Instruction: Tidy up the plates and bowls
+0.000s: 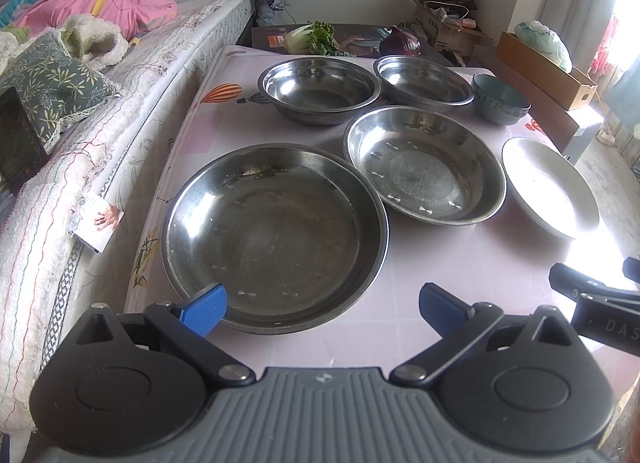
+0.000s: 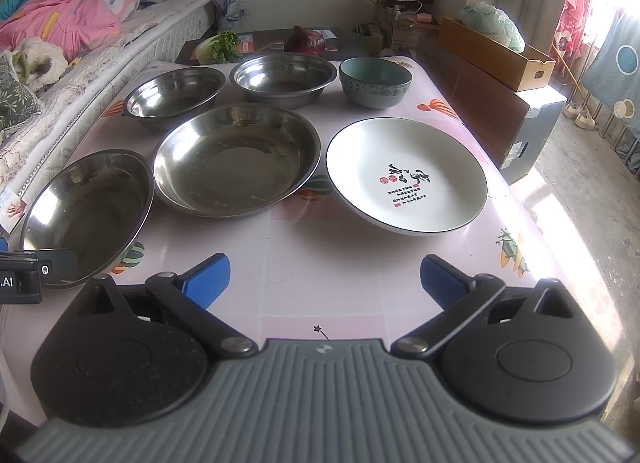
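Note:
On the pink tablecloth (image 2: 328, 255) lie a large steel plate (image 1: 276, 235) (image 2: 88, 215) at the near left, a second steel plate (image 1: 424, 163) (image 2: 236, 159) in the middle and a white plate with red and black writing (image 2: 406, 173) (image 1: 550, 187) on the right. Behind stand two steel bowls (image 1: 320, 89) (image 1: 424, 79) and a teal ceramic bowl (image 2: 375, 81) (image 1: 500, 97). My left gripper (image 1: 323, 305) is open at the near rim of the large steel plate, holding nothing. My right gripper (image 2: 325, 279) is open over bare cloth in front of the white plate.
A bed with quilts (image 1: 80, 63) runs along the table's left side. Greens (image 2: 224, 45) and a red cabbage (image 2: 305, 41) lie on a dark board behind the bowls. Cardboard boxes (image 2: 496, 51) stand at the back right, and the floor (image 2: 592, 167) drops away on the right.

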Tool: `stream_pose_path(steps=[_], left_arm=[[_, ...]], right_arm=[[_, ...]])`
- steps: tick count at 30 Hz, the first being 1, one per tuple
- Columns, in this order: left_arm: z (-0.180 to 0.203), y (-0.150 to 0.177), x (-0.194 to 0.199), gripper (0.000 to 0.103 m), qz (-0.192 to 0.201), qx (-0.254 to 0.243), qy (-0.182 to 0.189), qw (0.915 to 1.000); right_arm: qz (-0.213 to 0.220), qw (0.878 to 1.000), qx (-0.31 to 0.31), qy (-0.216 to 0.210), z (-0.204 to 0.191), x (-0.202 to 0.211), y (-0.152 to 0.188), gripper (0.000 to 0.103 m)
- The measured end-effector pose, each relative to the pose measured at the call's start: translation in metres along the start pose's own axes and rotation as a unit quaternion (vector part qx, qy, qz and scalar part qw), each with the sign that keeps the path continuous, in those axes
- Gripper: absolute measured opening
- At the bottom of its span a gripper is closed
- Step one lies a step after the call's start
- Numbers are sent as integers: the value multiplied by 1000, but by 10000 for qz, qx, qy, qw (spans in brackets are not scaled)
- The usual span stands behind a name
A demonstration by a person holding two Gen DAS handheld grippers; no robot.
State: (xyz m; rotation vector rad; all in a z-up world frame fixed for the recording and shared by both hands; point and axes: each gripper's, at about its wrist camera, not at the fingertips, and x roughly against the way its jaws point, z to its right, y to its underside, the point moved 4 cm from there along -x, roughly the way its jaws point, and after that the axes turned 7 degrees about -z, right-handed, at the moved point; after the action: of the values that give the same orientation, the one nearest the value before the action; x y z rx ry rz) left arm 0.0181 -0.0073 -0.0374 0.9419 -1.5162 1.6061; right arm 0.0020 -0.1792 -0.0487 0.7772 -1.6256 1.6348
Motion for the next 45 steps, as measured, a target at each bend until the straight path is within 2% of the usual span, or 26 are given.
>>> stream_pose_path(steps=[22, 28, 37, 45], left_arm=[[-4, 1, -5, 103, -27, -11, -30, 10000], [-9, -7, -8, 103, -46, -28, -73, 10000], [-27, -35, -7, 103, 177, 40, -220, 9996], [-53, -63, -13, 103, 349, 106, -389, 9986]], right_arm=[[60, 10000, 51, 14, -1, 0, -3, 102], [92, 9999, 65, 67, -4, -3, -10, 102], [425, 9988, 70, -246, -4, -3, -28, 102], [807, 9938, 281, -718, -9, -10, -50, 102]])
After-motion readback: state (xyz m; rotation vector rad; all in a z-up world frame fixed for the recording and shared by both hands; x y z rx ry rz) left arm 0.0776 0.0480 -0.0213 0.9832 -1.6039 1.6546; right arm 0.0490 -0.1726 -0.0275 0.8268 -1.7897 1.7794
